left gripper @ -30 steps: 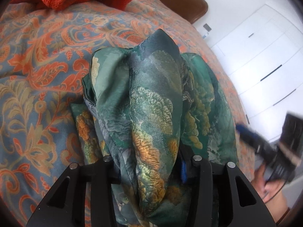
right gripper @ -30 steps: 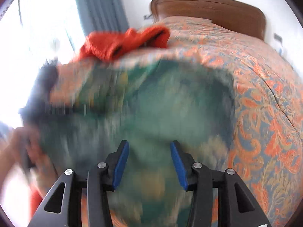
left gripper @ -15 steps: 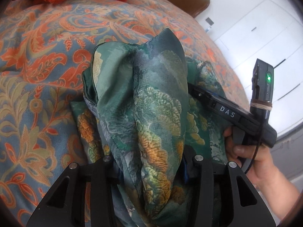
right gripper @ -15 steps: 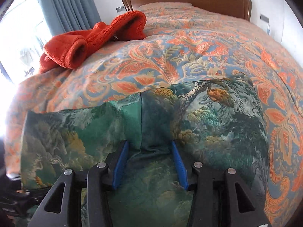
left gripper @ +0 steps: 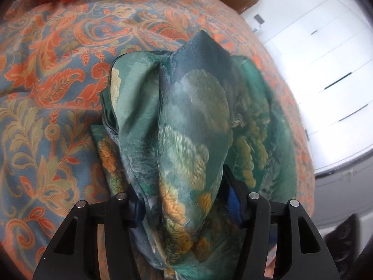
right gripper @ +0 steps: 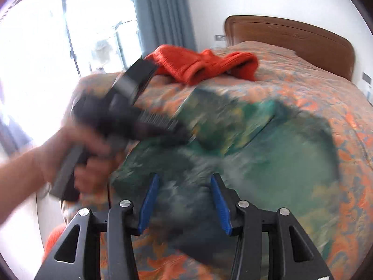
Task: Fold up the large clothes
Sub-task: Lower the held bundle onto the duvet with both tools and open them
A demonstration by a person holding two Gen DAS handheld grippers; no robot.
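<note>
Left claw (left gripper: 184,200) is clamped on a bunched wad of the green printed garment (left gripper: 191,126), lifted over the bed (left gripper: 46,74). Right claw (right gripper: 184,200) hangs half open, gripping nothing, above the flat part. Looks mid-fold; next, lay that bunch down squarely and smooth it.
</note>
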